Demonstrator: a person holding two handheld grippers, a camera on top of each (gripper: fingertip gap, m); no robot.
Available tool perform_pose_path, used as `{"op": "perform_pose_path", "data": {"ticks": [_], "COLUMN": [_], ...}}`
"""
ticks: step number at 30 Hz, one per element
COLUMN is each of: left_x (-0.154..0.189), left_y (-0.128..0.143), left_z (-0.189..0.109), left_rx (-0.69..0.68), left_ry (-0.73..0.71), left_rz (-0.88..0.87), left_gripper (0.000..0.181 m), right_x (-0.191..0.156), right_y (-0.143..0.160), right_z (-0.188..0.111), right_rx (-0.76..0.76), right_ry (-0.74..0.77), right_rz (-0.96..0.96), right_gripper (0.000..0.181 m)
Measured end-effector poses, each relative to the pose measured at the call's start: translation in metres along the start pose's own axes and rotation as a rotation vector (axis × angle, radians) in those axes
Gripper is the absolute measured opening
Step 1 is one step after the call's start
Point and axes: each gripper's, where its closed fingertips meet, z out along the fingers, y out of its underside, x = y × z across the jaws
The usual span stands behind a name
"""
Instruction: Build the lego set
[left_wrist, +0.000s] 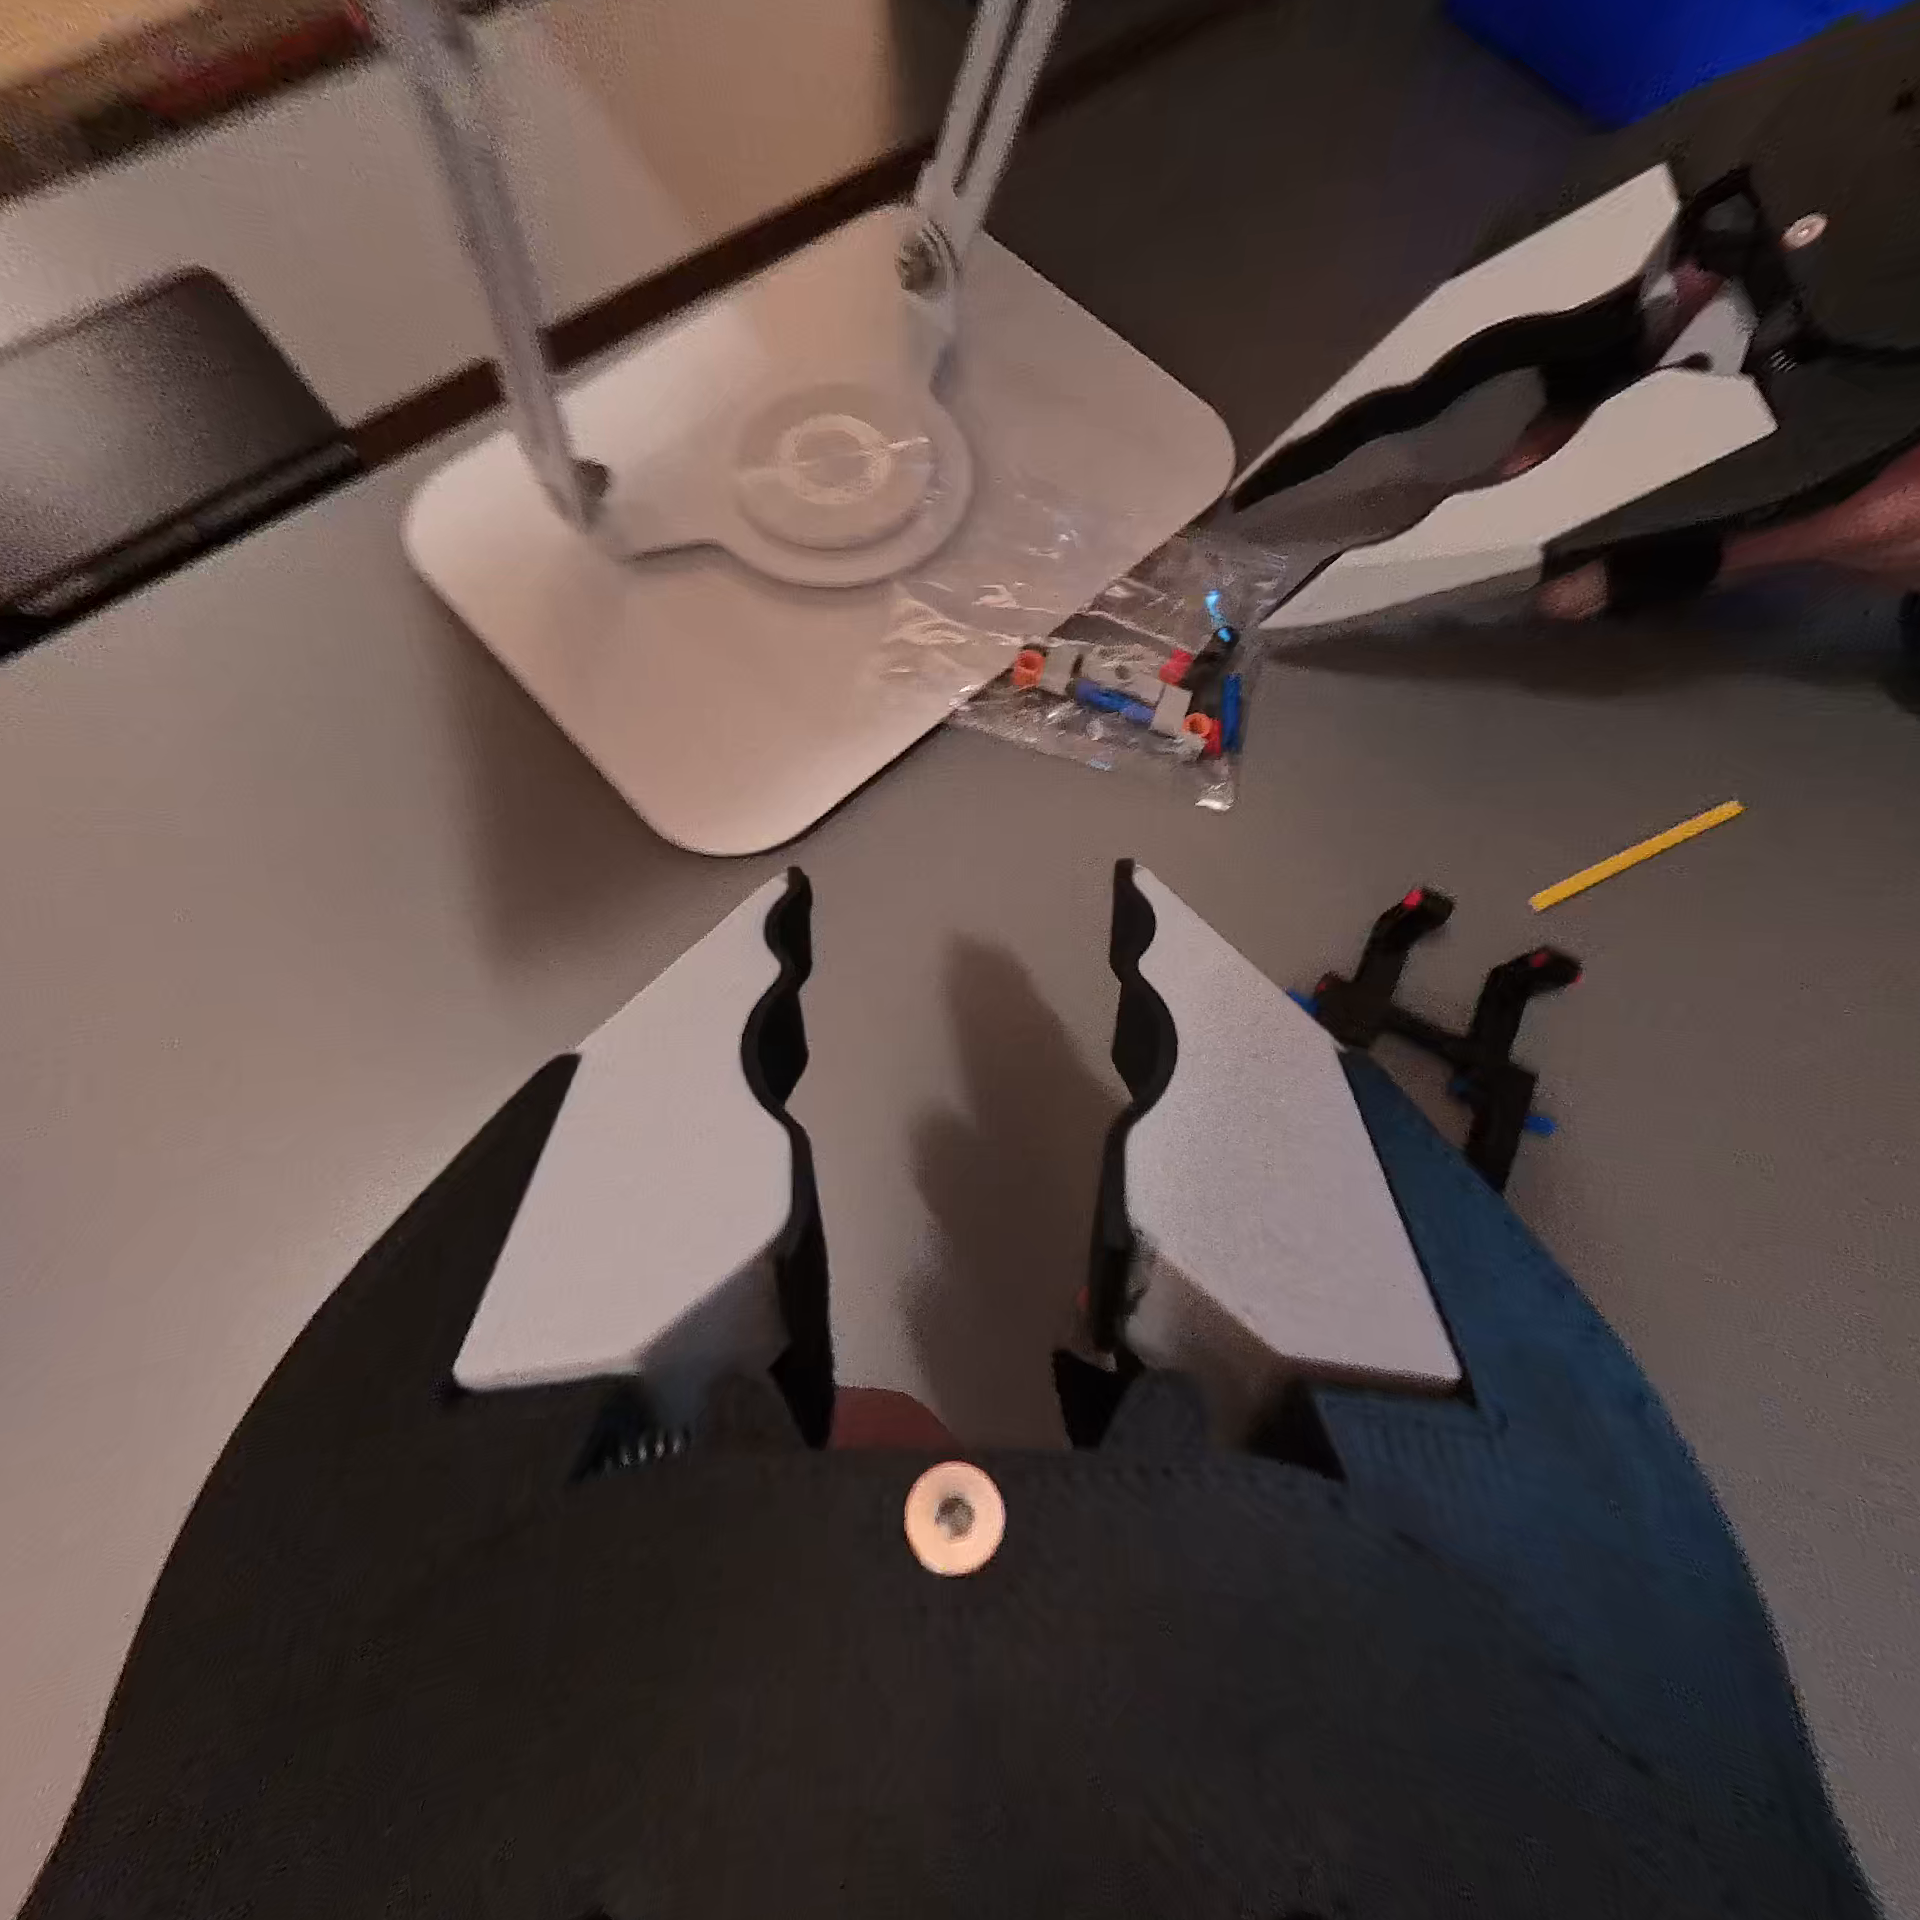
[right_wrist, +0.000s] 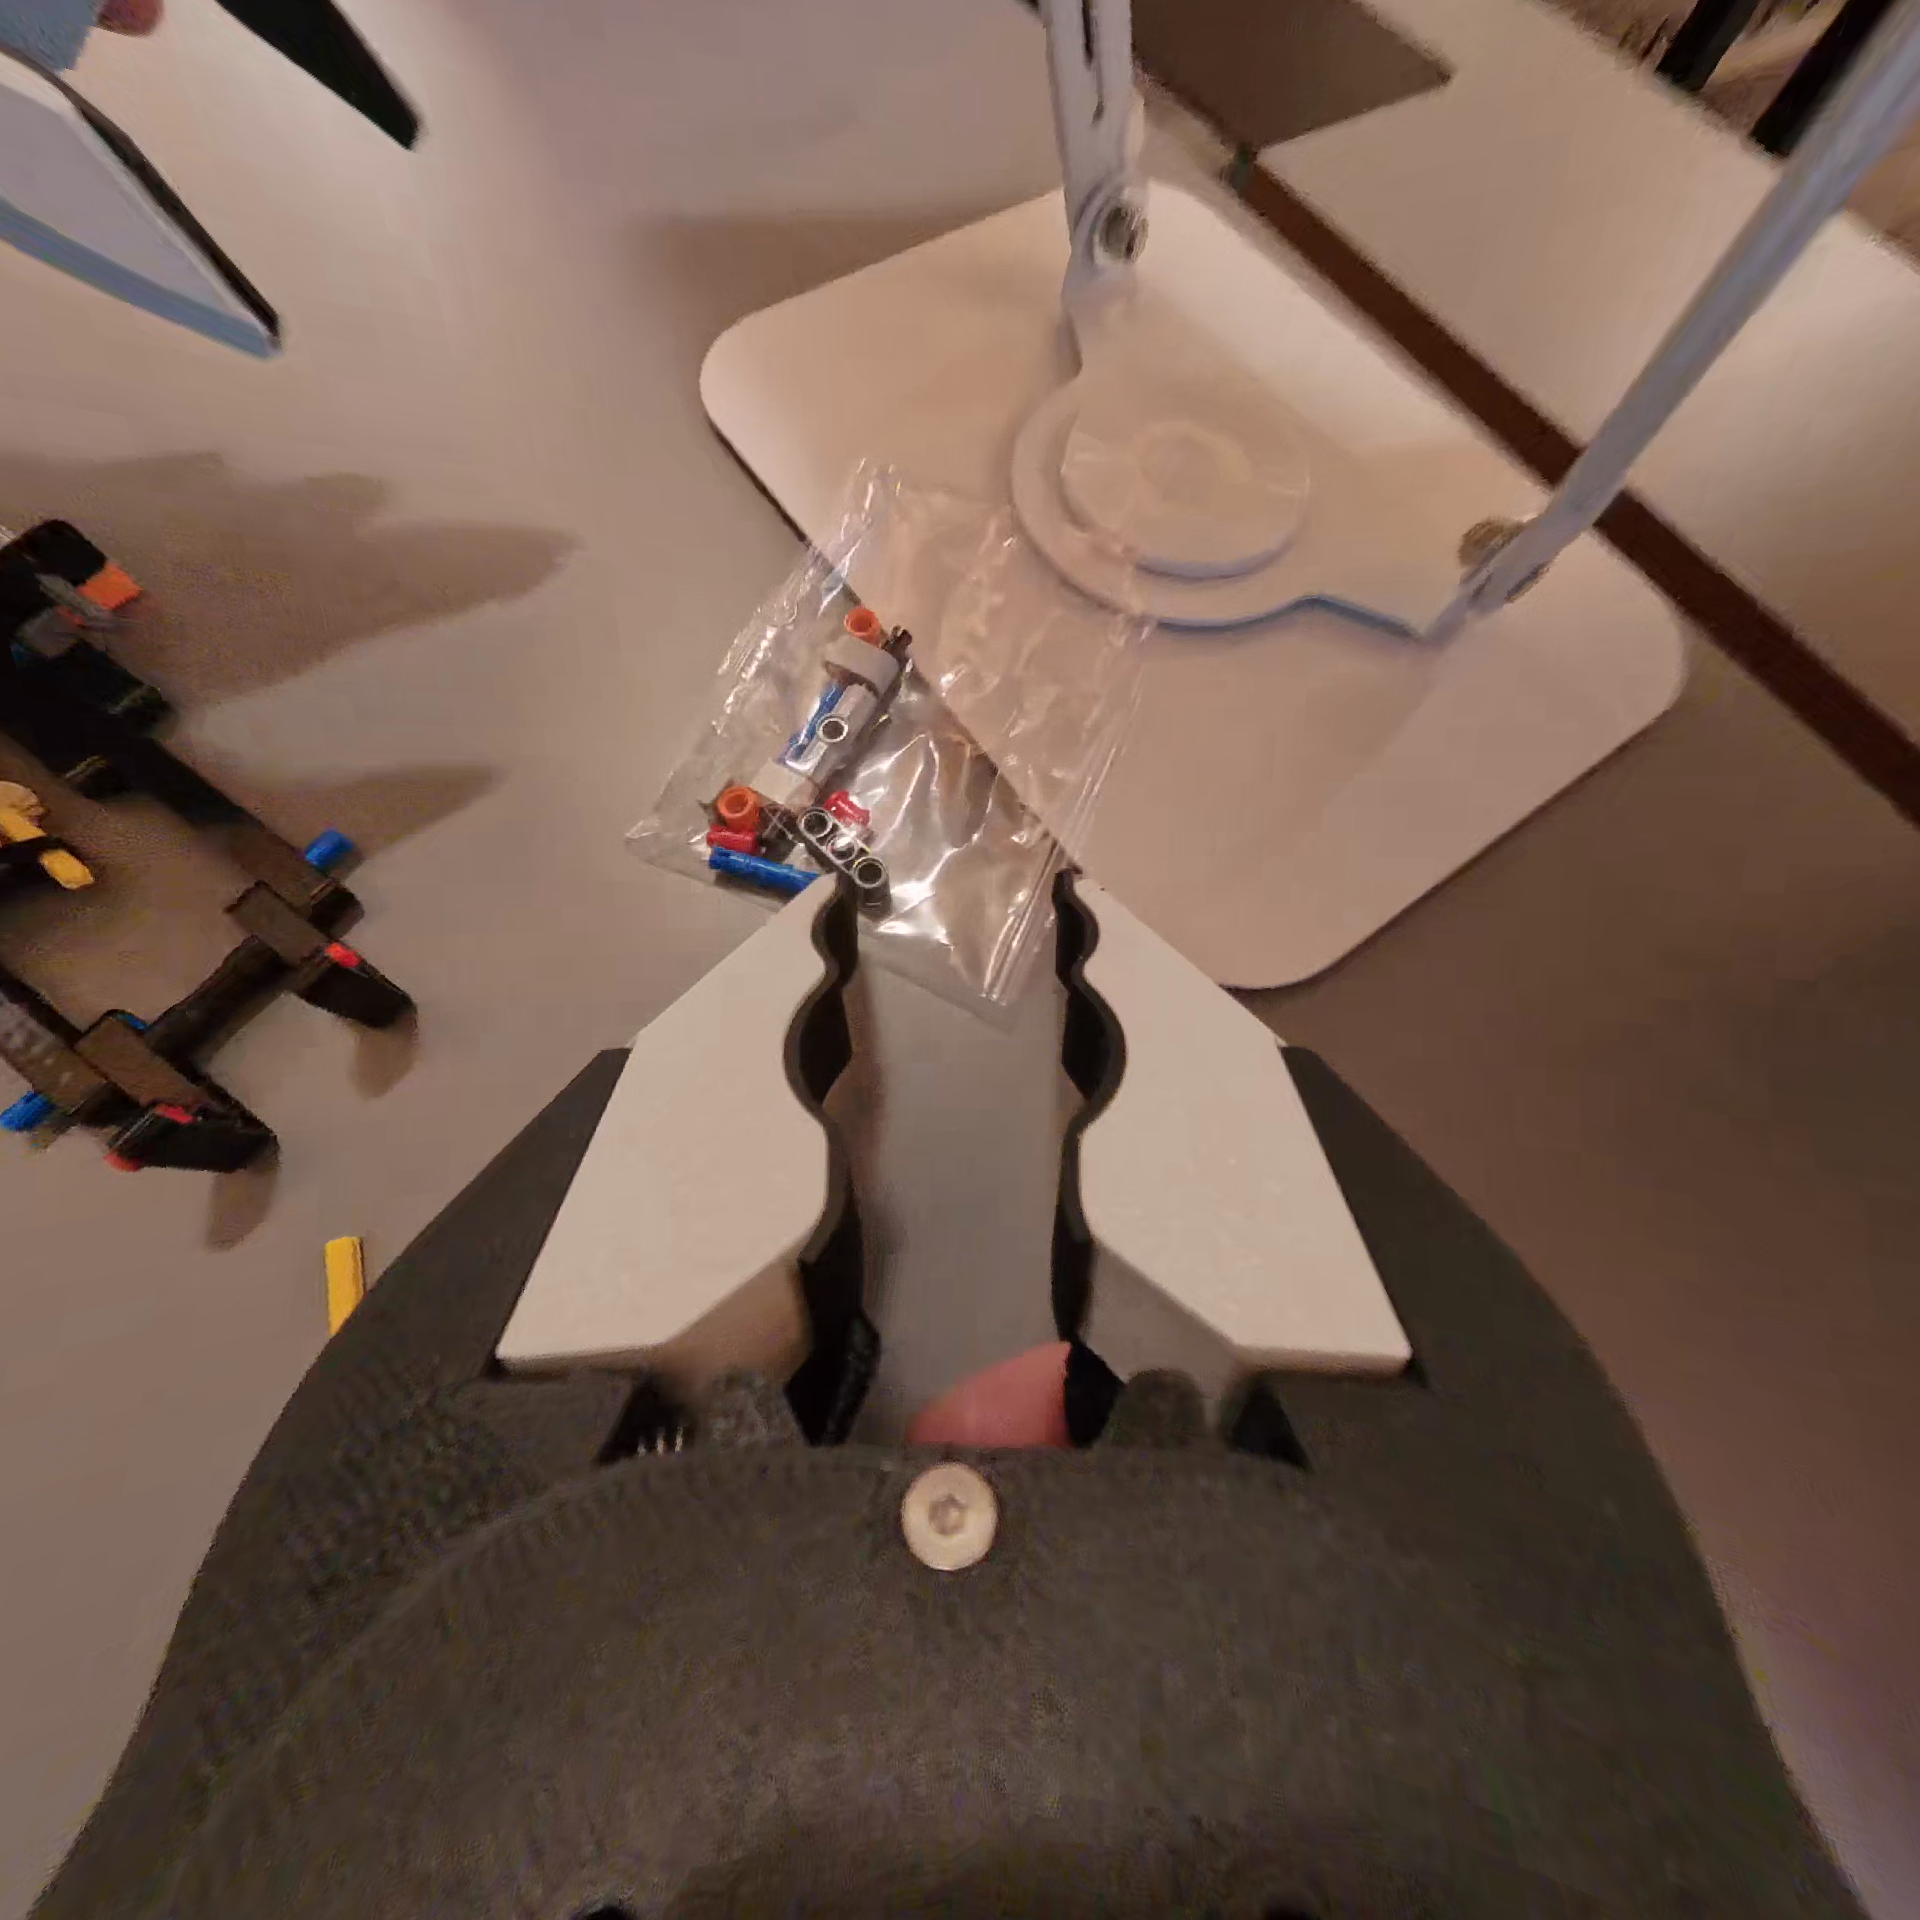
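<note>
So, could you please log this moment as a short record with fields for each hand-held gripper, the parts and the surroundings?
left hand-held gripper: open, empty, above bare table
right hand-held gripper: open, empty, tips at the near edge of the parts bag
parts bag: clear plastic, holds small orange, blue, red and grey pieces, lies partly on the stand base
stand base: white, flat, rounded corners, carries thin metal arms
black assembly: partly built, on the table, with blue and red pins
yellow rod: loose on the table, apart from the assembly
</note>
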Motion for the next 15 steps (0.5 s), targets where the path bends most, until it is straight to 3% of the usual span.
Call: {"op": "perform_pose_path", "data": {"ticks": [5,8,11,15], "left_x": [0.019,0.023,0.035,0.035], "left_y": [0.003,0.01,0.004,-0.001], "left_z": [0.049,0.068,0.077,0.083], "left_rx": [-0.161,-0.206,-0.147,-0.114], "left_ry": [0.134,0.129,0.193,0.221], "left_rz": [-0.214,-0.222,-0.286,-0.374], "left_gripper": [0.053,0.05,0.049,0.035], "right_x": [-0.006,-0.011,-0.016,-0.021], "right_y": [0.007,0.008,0.007,0.006], "right_z": [0.011,0.012,0.014,0.015], "right_rx": [-0.087,-0.092,-0.093,-0.092], "right_ry": [-0.038,-0.047,-0.063,-0.065], "right_rz": [-0.03,-0.062,-0.078,-0.097], "right_gripper": [0.016,0.013,0.01,0.005]}}
